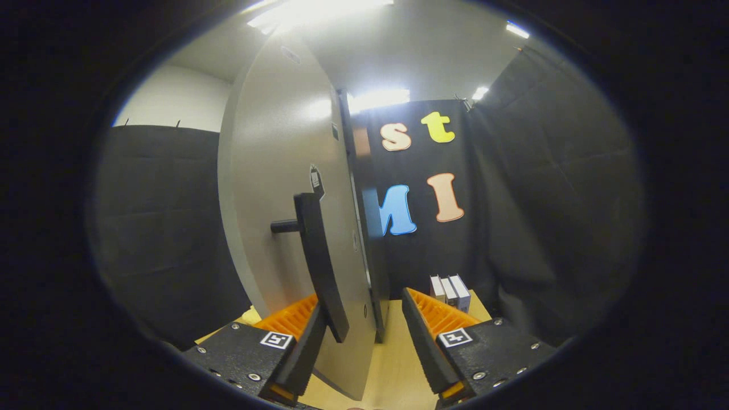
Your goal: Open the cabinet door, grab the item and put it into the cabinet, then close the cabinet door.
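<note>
Swinging out edge-on toward the gripper [364,336], the grey cabinet door [273,188] stands between the spread fingers, with its black handle [319,262] sticking out on a short post just ahead of the left finger [296,341]. The fingers are wide apart and press on nothing; the door's lower edge sits in the gap between them. Beyond the right finger, a few small white boxes [450,291] stand upright on the pale wooden tabletop [393,364], close to the black cloth wall [541,216].
</note>
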`<act>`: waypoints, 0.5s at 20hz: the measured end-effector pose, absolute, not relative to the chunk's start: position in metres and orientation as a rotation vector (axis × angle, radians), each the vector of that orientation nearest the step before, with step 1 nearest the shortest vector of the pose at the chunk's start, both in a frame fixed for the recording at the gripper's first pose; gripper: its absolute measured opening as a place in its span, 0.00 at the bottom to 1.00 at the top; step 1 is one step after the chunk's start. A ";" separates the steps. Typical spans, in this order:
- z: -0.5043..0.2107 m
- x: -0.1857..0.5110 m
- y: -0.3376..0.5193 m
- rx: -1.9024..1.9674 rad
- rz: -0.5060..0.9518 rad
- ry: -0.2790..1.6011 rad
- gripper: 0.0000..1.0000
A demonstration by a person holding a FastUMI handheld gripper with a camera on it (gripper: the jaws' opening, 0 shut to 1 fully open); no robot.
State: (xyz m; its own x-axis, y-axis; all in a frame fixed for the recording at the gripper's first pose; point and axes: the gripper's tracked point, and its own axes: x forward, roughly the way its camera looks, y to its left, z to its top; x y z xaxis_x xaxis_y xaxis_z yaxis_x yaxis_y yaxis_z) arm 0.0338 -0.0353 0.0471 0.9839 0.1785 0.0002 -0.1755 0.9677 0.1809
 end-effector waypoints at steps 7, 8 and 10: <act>0.034 -0.002 -0.042 0.139 0.232 -0.004 0.93; 0.032 -0.007 -0.040 0.170 0.250 0.001 0.93; 0.034 -0.023 -0.025 0.240 0.335 0.005 0.93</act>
State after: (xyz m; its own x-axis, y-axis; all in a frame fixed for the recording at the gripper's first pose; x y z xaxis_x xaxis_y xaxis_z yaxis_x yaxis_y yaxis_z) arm -0.0230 -0.0253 0.0344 0.9446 0.3266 0.0344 -0.3253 0.9161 0.2343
